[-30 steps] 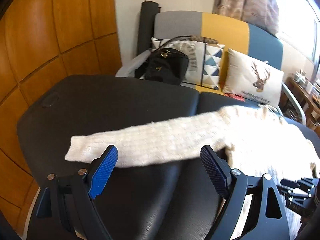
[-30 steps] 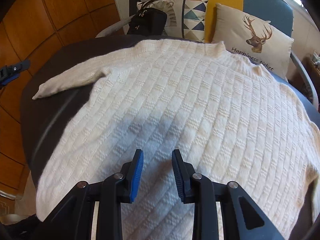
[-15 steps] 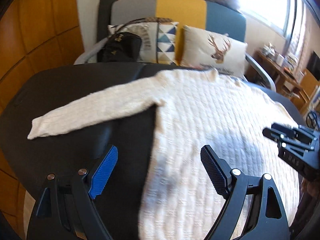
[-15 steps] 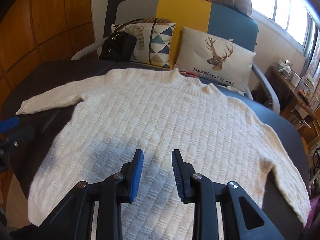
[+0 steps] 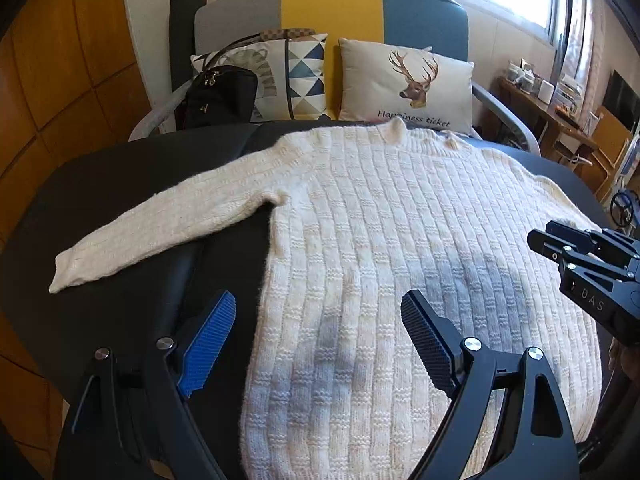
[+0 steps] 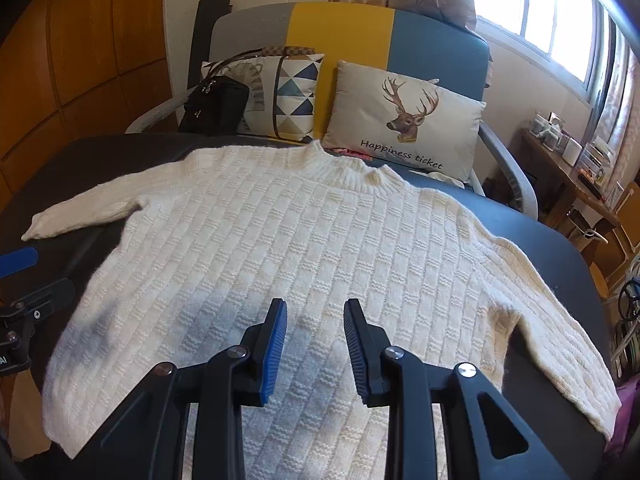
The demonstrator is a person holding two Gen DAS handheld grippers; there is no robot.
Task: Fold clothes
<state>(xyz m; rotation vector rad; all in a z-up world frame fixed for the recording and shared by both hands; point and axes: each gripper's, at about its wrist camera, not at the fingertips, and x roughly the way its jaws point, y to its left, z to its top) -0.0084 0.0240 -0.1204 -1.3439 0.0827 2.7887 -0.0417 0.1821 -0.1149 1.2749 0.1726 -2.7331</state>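
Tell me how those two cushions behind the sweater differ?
The deer cushion is plain beige with an antlered head and the words "Happiness ticket". The triangle cushion is patterned in blue, grey and tan, and a black handbag partly covers it; nothing covers the deer cushion. Both lean upright against the sofa back.

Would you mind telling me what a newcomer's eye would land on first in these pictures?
A cream knit sweater lies spread flat across the dark table, sleeves out to both sides. Behind it, a deer cushion leans on the grey, yellow and blue sofa, with a black handbag at the left.
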